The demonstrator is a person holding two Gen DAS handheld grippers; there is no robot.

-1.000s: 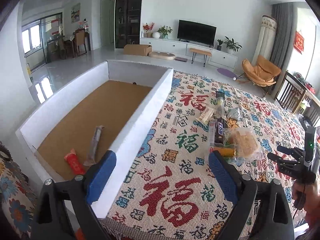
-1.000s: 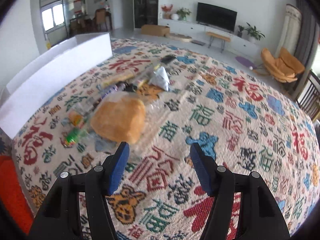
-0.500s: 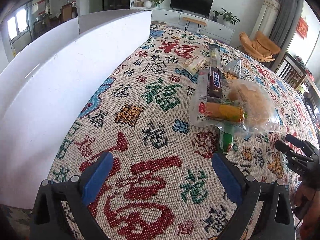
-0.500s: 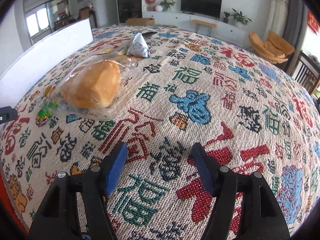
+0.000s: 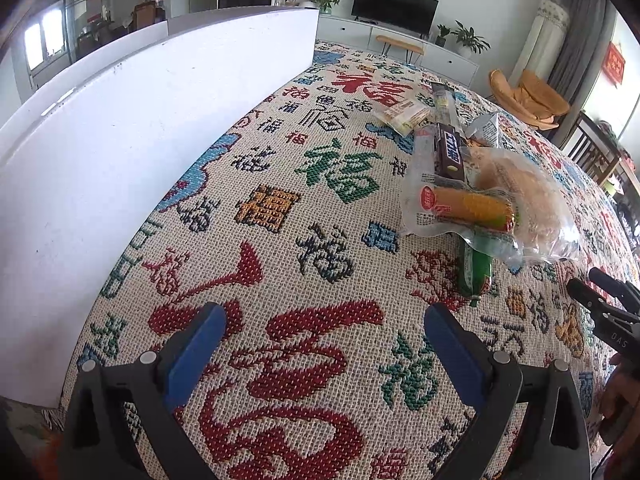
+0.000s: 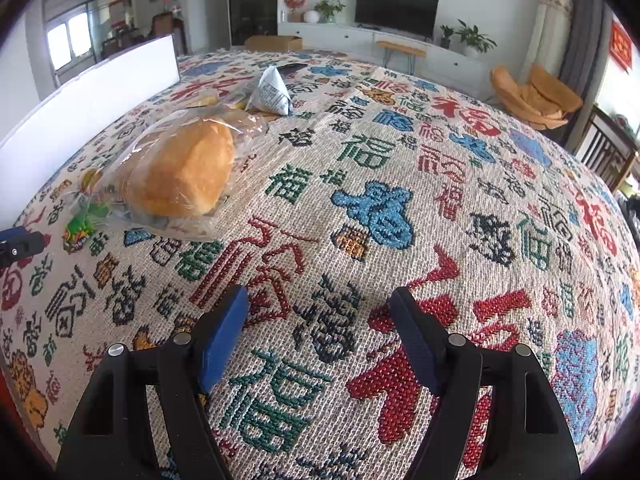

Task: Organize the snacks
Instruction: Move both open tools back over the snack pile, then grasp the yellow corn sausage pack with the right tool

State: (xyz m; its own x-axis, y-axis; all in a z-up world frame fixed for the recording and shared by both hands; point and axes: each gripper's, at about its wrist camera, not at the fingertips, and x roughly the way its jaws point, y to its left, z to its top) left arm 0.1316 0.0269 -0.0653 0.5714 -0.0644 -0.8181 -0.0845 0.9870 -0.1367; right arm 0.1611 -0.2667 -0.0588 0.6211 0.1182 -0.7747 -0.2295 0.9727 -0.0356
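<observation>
Here the tall white foam-walled box (image 5: 152, 128) stands left of the wide-open, empty left gripper (image 5: 320, 344). The soft, crushable bagged bread bun (image 6: 184, 168), crinkly and slippery, lies ahead-left of the opening, empty right gripper (image 6: 320, 328); pinching its loose wrapper edge looks safest.

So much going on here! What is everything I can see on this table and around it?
white box: one, white wall, left edge of the table
tablecloth: one, cream with red, green and blue characters, covers the table
bagged bun: one, golden, clear bag, in the snack pile
corn sausage: one, yellow, clear wrapper, beside the bun
green sausage: one, green, nearest end of the pile
chocolate bar: one, dark brown, behind the corn sausage
triangular pouch: one, white-grey, far end of the pile
television: one, black, far wall
orange chair: one, right of the room
left gripper: blue pads, jaws open, empty
right gripper: blue pads, jaws opening, empty
</observation>
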